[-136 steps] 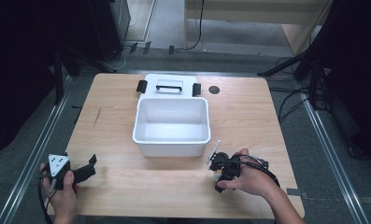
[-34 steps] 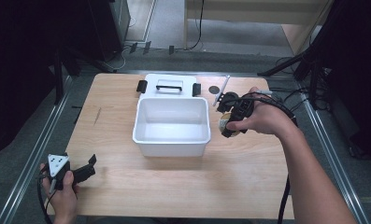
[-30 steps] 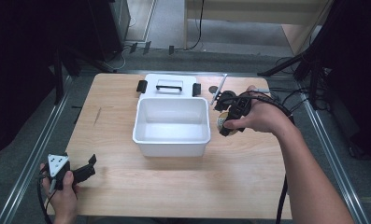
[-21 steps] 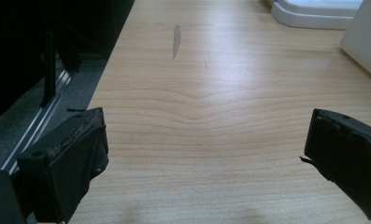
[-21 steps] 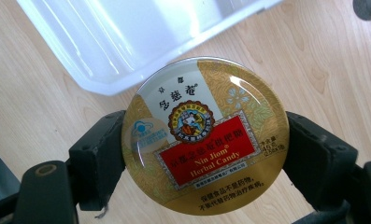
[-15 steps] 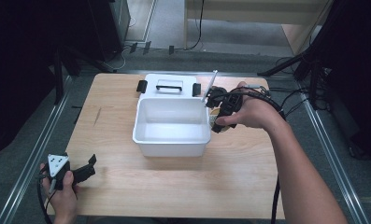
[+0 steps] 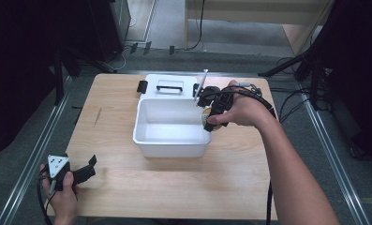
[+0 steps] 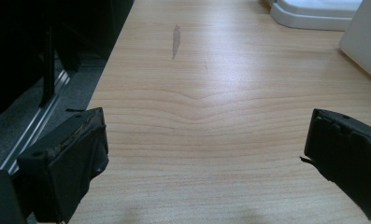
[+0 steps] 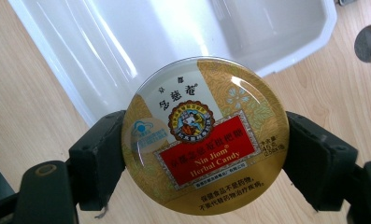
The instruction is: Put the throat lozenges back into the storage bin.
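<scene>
One object in transit: a round gold Nin Jiom Herbal Candy tin [image 9: 205, 135], pinched at its rim across the full width by the right tongs [image 9: 204, 161], clenched on it from both sides.

Brought over from the near right part of the worktop [image 7: 127, 187], past the right side of the white plastic bin [image 7: 148, 136], and now held above the bin's right rim, toward its far right corner and clear of the wood. Framed in the right gripper view with the bin's hollow behind the upper half of the tin and bare wood behind the lower half. Reads as a drop-in nearly due: probably a little more travel toward the bin's middle, then a release.

Still parked at the near left corner of the worktop: the left tongs [image 7: 87, 168], spread wide, with nothing but wood grain between them.

No long axis to speak of, being a flat disc. Held roughly level, printed lid up toward the camera on the tongs, base toward the bin. Lettering tilted a little, rising to the right in that view, the red label band running nearly along the line between the two jaws.

Behind the bin, untouched: its white lid [image 7: 167, 84] with a black handle. Possibly a small dark disc [image 9: 369, 43] on the wood beyond, too blurred to name.
</scene>
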The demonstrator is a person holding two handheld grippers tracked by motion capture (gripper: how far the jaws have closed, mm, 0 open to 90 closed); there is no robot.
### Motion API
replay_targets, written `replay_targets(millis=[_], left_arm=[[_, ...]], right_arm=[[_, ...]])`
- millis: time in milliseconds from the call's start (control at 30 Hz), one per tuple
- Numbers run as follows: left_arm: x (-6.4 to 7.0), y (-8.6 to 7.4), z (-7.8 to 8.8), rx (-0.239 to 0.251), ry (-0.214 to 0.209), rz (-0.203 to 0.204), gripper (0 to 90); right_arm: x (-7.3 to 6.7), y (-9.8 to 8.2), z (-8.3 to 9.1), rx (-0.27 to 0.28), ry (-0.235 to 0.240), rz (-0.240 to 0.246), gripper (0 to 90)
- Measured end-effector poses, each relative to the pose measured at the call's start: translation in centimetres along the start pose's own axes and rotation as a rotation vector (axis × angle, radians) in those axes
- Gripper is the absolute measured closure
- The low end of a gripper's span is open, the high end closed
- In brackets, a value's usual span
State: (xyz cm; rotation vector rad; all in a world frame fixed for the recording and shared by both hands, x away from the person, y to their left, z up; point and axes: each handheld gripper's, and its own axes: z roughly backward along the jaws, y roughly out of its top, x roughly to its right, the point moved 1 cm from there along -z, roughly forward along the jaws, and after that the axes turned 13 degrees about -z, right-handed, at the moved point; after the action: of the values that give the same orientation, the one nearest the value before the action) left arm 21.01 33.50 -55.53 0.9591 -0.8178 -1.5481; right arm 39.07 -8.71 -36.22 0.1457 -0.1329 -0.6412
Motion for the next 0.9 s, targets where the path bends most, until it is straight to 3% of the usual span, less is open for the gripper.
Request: replay_targets(millis=[667, 900], left_arm=[[0.0, 0.0, 0.0, 0.0, -0.004, 0.003, 0.0], [0.0, 0.0, 0.0, 0.002, -0.005, 0.005, 0.0]], right_arm=[[-1.4, 2.3, -1.2, 0.032, 0.018, 0.073, 20.8], [-1.9, 2.8, -1.9, 0.02, 0.02, 0.099, 20.8]])
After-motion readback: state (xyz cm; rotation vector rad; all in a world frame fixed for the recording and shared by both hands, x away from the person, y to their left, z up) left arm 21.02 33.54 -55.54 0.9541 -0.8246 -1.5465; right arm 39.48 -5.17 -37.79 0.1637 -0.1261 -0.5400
